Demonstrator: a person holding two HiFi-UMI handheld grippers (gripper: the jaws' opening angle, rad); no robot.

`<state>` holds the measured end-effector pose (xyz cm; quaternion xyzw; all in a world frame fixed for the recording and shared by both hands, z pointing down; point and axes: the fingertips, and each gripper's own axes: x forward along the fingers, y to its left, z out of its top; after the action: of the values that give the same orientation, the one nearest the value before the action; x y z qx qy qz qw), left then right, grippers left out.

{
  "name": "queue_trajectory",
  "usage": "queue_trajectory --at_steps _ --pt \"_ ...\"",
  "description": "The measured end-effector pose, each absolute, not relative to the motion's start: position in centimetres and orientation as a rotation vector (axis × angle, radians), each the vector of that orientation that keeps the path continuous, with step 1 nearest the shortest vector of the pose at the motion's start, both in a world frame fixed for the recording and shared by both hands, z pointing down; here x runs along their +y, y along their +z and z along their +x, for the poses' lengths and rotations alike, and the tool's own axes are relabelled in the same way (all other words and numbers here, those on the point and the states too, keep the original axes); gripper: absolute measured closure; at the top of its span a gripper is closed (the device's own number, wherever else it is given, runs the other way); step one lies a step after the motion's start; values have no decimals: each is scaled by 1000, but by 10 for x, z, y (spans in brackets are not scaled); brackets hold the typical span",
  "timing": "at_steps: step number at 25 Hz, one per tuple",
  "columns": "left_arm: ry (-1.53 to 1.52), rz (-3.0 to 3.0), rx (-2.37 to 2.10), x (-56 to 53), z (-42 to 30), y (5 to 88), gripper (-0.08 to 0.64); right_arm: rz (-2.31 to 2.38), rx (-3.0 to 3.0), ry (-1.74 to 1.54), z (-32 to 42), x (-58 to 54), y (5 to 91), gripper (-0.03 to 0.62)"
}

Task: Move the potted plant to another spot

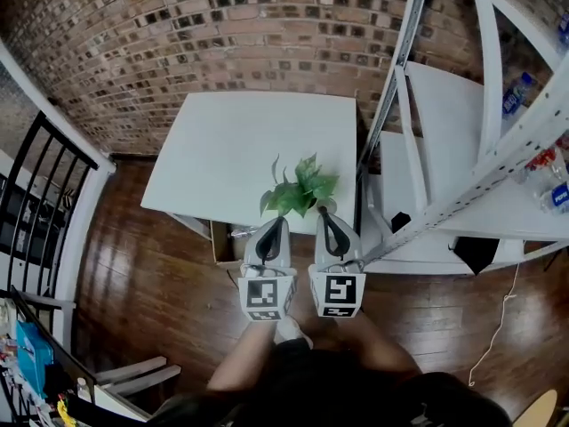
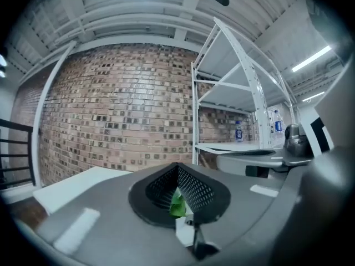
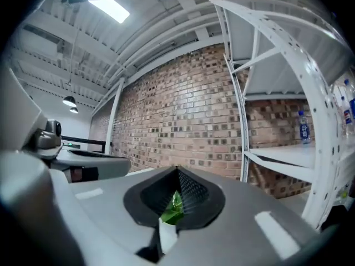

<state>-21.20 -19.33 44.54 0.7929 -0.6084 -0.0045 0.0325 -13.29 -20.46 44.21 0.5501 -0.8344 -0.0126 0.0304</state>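
The potted plant (image 1: 298, 189) shows as a tuft of green leaves over the near edge of the white table (image 1: 231, 149); its pot is hidden under the leaves. My left gripper (image 1: 283, 222) and right gripper (image 1: 325, 213) point forward side by side, their tips flanking the plant's base. In the left gripper view the left gripper (image 2: 178, 169) is shut, with a green leaf (image 2: 177, 206) and a white patch showing through the slit below. In the right gripper view the right gripper (image 3: 177, 175) is shut too, a leaf (image 3: 175, 206) behind it. Whether either pinches anything I cannot tell.
White metal shelving (image 1: 462, 176) stands right of the table, with water bottles (image 1: 516, 96) on it. A brick wall (image 1: 222, 25) runs behind the table. A cardboard box (image 1: 220, 243) sits under the table's near edge. A black railing (image 1: 36, 194) stands at the left over wooden floor.
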Motion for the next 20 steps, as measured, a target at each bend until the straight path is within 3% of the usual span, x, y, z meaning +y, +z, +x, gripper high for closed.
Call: queue_trajectory --at_steps 20 --pt "-38 2492 -1933 -150 -180 391 545 1635 -2622 -106 -113 -161 395 591"
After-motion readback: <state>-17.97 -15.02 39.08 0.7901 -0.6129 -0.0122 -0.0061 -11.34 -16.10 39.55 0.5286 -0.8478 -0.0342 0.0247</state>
